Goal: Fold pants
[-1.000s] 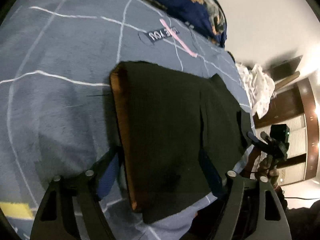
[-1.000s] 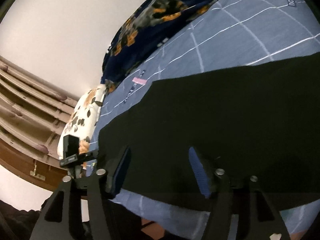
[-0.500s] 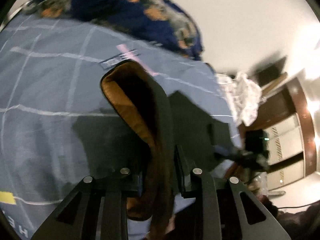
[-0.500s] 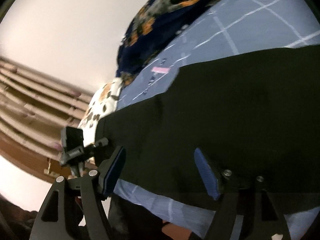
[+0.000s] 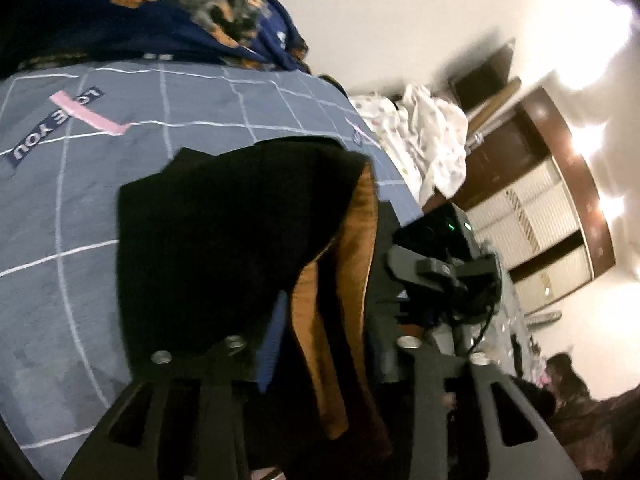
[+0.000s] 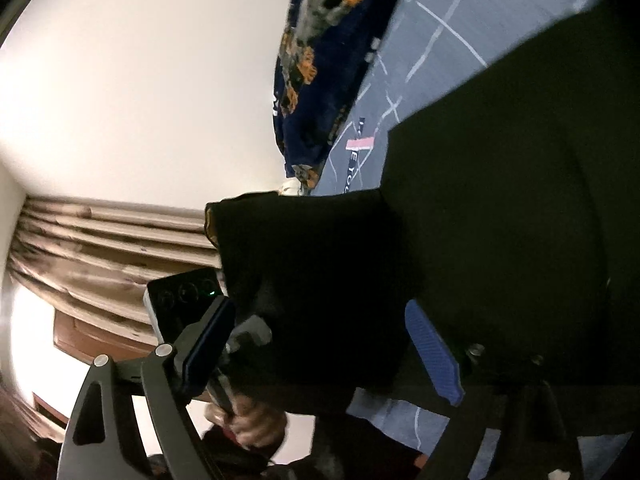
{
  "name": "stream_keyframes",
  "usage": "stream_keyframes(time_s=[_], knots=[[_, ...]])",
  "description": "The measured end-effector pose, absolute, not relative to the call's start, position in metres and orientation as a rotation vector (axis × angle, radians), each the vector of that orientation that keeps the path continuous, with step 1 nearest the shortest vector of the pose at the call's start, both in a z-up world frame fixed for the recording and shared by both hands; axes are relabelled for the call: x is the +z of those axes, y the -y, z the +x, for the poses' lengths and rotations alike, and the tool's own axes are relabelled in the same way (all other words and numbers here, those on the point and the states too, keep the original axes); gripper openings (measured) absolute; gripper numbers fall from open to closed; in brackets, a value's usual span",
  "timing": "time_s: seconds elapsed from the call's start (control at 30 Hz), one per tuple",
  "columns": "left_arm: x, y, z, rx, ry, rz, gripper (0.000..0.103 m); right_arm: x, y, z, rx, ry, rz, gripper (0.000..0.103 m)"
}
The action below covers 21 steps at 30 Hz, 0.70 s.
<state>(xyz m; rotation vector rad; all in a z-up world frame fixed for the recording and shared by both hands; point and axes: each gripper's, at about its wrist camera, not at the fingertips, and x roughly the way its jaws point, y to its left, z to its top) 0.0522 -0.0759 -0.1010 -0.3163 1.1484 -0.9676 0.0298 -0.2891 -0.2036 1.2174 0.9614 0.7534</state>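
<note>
left tongs point(image 5: 324, 344) opening, a fold of the black pants point(image 5: 224, 232) with its orange-brown lining hanging between the blue pads point(image 5: 270, 344); whether they still pinch it i cannot tell. right tongs point(image 6: 320, 348) wide and opening, pants cloth between them, pads not pressing. pants lie on the blue-grey checked bed sheet point(image 5: 60, 280), one edge lifted. floral blanket point(image 5: 168, 12) bunched beyond.
</note>
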Motion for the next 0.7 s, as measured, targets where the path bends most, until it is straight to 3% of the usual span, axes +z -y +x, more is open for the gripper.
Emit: stream_keyframes(time_s=[0.1, 0.13, 0.33, 0.57, 0.63, 0.7], knots=[[-0.095, 0.074, 0.049, -0.971, -1.125, -0.321, 0.057, -0.209, 0.288, 0.029, 0.767, -0.977, 1.246, 0.087], [-0.093, 0.070, 0.049, -0.948, -1.116, -0.315, 0.069, -0.209, 0.287, 0.029, 0.767, -0.984, 1.241, 0.088], [-0.087, 0.032, 0.059, -0.861, -1.055, -0.414, 0.072, -0.211, 0.284, 0.029, 0.736, -1.017, 1.215, 0.092], [-0.102, 0.004, 0.042, -0.653, -1.026, -0.250, 0.072, -0.199, 0.253, 0.026, 0.661, -1.163, 0.913, 0.091], [-0.112, -0.002, 0.038, -0.627, -1.047, -0.246, 0.072, -0.197, 0.240, 0.025, 0.661, -1.179, 0.839, 0.077], [-0.121, -0.005, 0.035, -0.601, -1.072, -0.235, 0.072, -0.201, 0.229, 0.026, 0.657, -1.215, 0.795, 0.027]])
